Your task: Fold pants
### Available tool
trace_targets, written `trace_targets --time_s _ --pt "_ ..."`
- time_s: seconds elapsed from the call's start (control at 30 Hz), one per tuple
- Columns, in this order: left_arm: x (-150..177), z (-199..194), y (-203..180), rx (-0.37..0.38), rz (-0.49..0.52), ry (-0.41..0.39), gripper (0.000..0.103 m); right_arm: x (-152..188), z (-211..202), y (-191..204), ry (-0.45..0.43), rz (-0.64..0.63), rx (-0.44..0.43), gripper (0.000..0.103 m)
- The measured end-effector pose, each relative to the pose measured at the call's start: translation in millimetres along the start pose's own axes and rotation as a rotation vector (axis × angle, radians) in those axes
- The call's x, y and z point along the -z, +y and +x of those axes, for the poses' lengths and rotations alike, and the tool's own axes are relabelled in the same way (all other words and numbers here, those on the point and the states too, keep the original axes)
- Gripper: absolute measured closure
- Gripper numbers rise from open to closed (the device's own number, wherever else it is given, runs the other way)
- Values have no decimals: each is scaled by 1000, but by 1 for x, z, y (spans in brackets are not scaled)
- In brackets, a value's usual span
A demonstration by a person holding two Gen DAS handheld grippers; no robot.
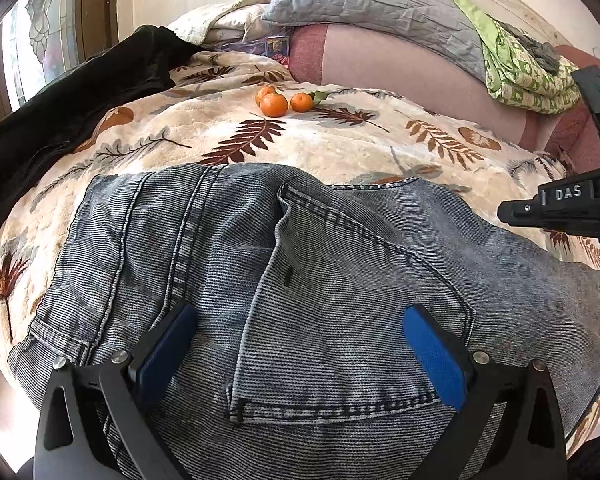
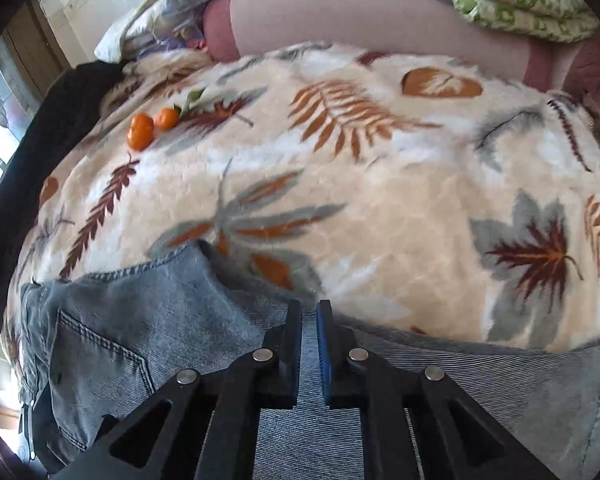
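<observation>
I have the pants (image 1: 300, 280) lying on the leaf-print blanket (image 1: 340, 140) on the bed, back pocket up. My left tongs (image 1: 300, 344) hang spread wide above the pocket, holding nothing. My right tongs (image 2: 309, 344) are pinched on the denim edge. I judge a fold is under way: I should keep the right pinch firm, carry the cloth level, line up the edges, and steer clear of the oranges (image 1: 278, 102).

Black hand-held gripper (image 1: 300, 344) frame, blue pads (image 1: 436, 356), silver screws (image 2: 358, 355).
</observation>
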State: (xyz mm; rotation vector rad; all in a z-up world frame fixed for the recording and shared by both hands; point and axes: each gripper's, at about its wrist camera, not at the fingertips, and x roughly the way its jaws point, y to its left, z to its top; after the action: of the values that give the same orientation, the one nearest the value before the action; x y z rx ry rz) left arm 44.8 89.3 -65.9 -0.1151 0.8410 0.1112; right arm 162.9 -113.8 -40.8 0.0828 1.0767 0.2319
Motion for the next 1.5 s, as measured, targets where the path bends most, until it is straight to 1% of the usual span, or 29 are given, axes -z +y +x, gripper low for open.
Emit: trace_targets --time_s 0.03,0.07,0.1,0.13,0.17,0.23,0.27,0.37,0.4,0.47,0.5,0.57,0.6,0.63,0.7,0.77,0.83,0.9,1.0,1.07,1.13,1.2,1.27,1.3,1.37,1.4,1.43,1.47,1.5 --pt "0 0 0 -1 -1 0 1 5 -2 1 15 -9 -27 89" --pt "0 0 0 -2 -3 0 1 11 -2 2 31 -30 -32 82" --pt "0 0 0 -3 -4 0 1 17 2 3 50 -58 -14 77" --pt "0 1 0 -4 -4 0 1 22 13 1 84 -78 44 63" --pt "0 1 0 -4 -2 0 1 28 20 -8 118 -65 108 54" --pt "1 0 -1 -4 2 -3 1 31 8 -26 76 47 59 54" --pt "1 0 0 -3 4 -6 1 33 -3 -30 55 82 72 54" --pt "1 0 -2 -11 4 -9 1 45 -38 -26 -26 62 28 54" --pt "1 0 -2 -13 3 -10 1 53 -47 -24 -41 47 23 52" --pt "1 0 -2 -15 0 -11 1 66 -53 -26 -43 25 42 38" --pt "1 0 -2 -15 -1 -12 1 73 -49 -31 -25 22 62 36" --pt "1 -1 -1 -12 -1 -16 1 81 -30 -51 67 47 113 36" --pt "2 -1 -1 -13 2 -19 1 83 -25 -65 88 89 95 36" --pt "3 -1 -2 -15 8 -23 1 83 -32 -74 60 131 59 36" --pt "5 -2 -4 -25 24 -33 1 80 -50 -82 15 161 98 36" --pt "7 -1 -8 -47 43 -42 1 83 -70 -87 -44 150 83 36" --pt "9 0 -11 -70 64 -54 0 92 -82 -94 -60 144 64 35" --pt "11 0 -13 -85 74 -67 0 104 -86 -105 -51 132 49 33" --pt "10 -1 -12 -82 70 -71 0 120 -83 -126 -48 132 78 32" --pt "6 -2 -11 -83 59 -56 0 128 -86 -146 -96 165 70 32" --pt "1 -9 -13 -116 40 -52 0 133 -92 -166 -124 246 52 32" --pt "-4 -24 -19 -158 16 -96 1 132 -106 -180 -193 303 -16 32" --pt "-9 -41 -30 -145 8 -146 0 133 -119 -187 -243 320 -38 32" --pt "-11 -49 -39 -130 19 -171 0 133 -121 -189 -245 325 -48 32" --pt "-11 -58 -58 -112 57 -198 0 135 -118 -195 -213 359 -94 32" --pt "-11 -57 -67 -100 73 -192 0 136 -114 -197 -188 378 -121 32" --pt "-10 -54 -75 -83 84 -173 0 137 -108 -198 -154 389 -140 32" --pt "-8 -47 -82 -60 90 -136 0 138 -100 -197 -107 388 -145 31" --pt "-5 -38 -87 -33 90 -82 0 139 -91 -195 -55 375 -132 31"
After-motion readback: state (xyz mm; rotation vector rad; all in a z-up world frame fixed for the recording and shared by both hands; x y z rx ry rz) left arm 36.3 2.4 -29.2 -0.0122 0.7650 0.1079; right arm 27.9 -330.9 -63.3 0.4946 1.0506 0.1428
